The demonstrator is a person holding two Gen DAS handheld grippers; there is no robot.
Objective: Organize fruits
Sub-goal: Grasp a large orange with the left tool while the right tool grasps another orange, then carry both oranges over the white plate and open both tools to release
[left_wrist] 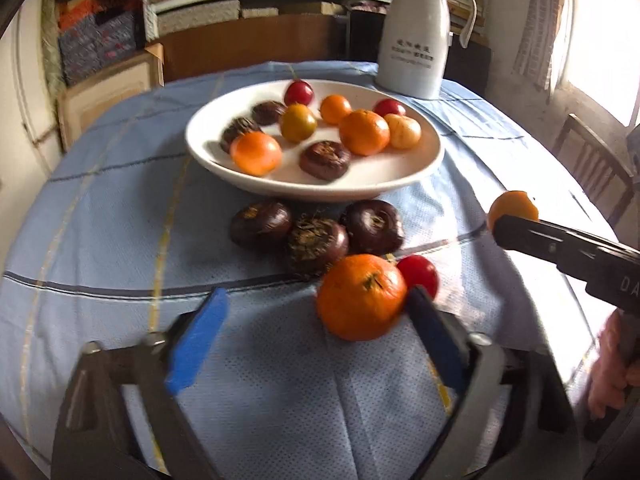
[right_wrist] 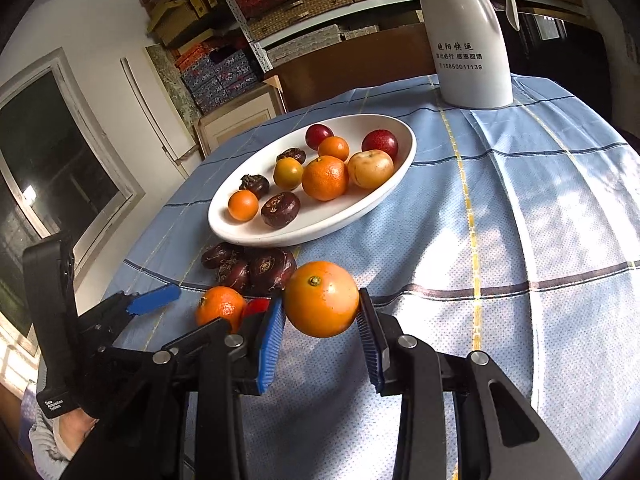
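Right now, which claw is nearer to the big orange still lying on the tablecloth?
Left. The left claw has the orange on the cloth against its right finger, jaws not clamped. The right claw is off to the side, shut on another orange.

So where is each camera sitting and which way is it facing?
Left wrist: rides the left hand-held gripper, facing down across the table at the white bowl; a hand shows at right.
Right wrist: rides the right hand-held gripper, shut on an orange, facing the bowl.
Shared: bowl, white jug, loose mandarin.
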